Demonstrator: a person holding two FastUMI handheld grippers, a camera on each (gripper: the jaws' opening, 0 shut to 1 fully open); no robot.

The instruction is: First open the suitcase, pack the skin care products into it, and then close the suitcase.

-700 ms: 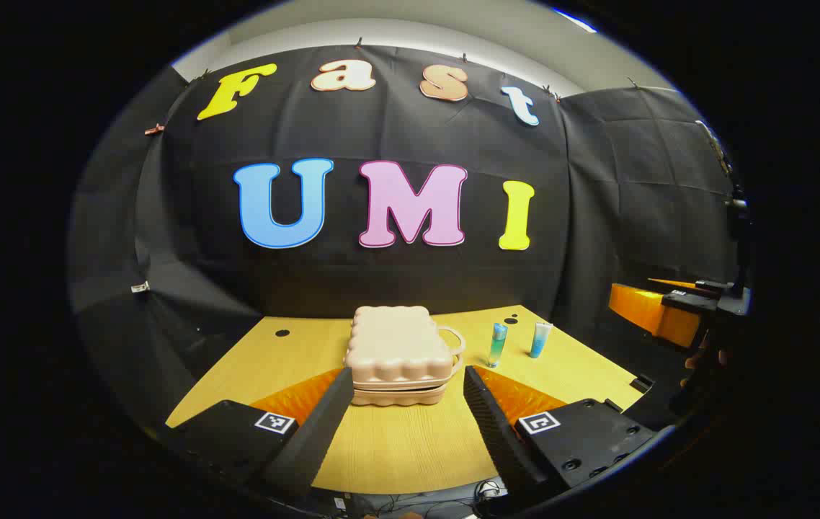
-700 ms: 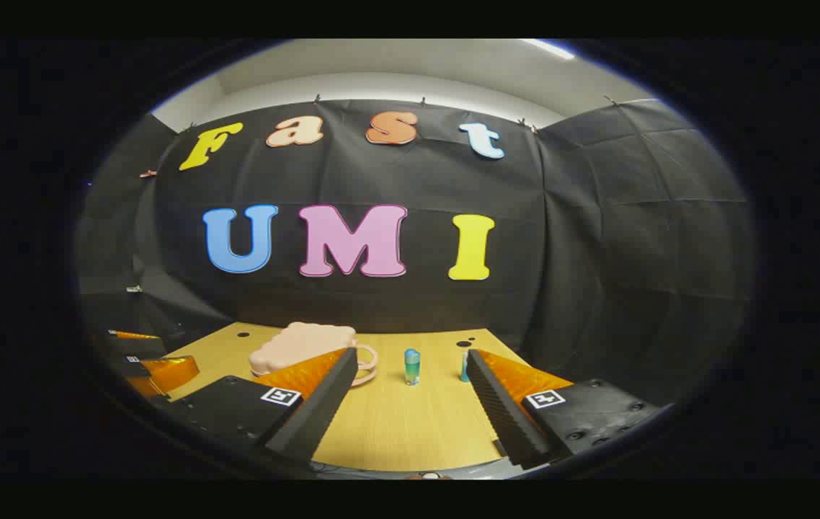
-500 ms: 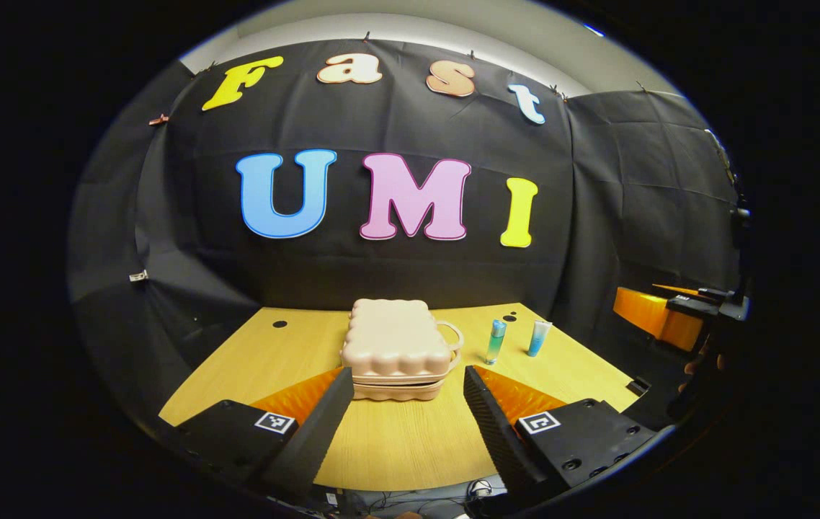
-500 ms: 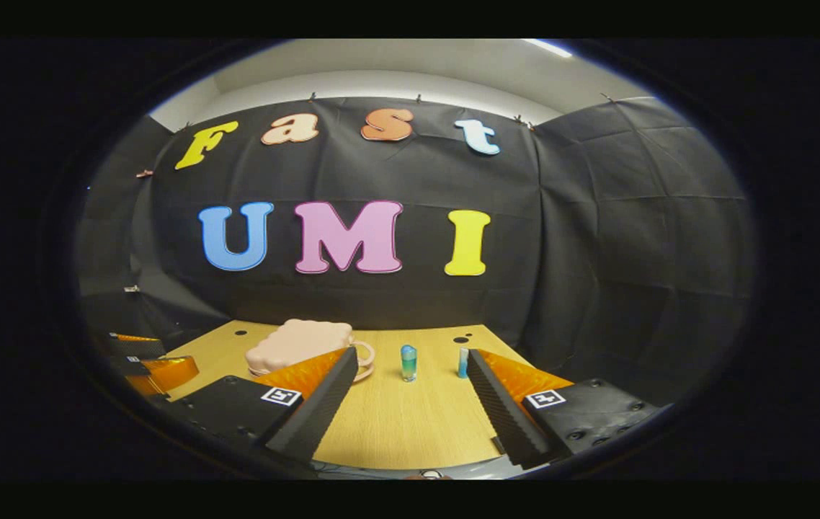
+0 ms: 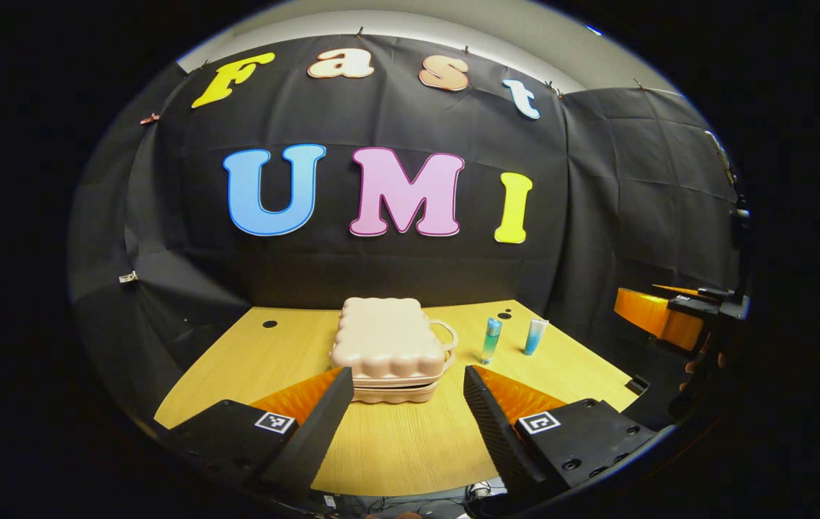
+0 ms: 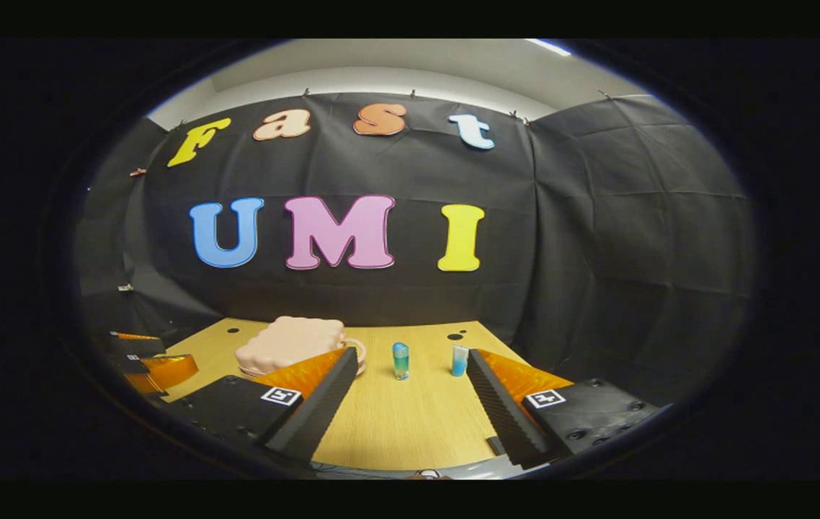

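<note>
Left gripper [image 5: 403,404] is hanging released over the table [image 5: 237,367], gripping nothing; closed pink suitcase [image 5: 388,346] is lying flat at 12 o'clock. Right gripper [image 6: 406,400] is spread wide, empty. Two skincare tubes [image 6: 400,360] [image 6: 459,360] are standing upright at 12, apart.

Suitcase [image 5: 388,346] flat on desk [image 5: 251,360], lid down. Two bottles [image 5: 491,340] [image 5: 535,336] upright just right of it, apparently apart. Wall behind.
</note>
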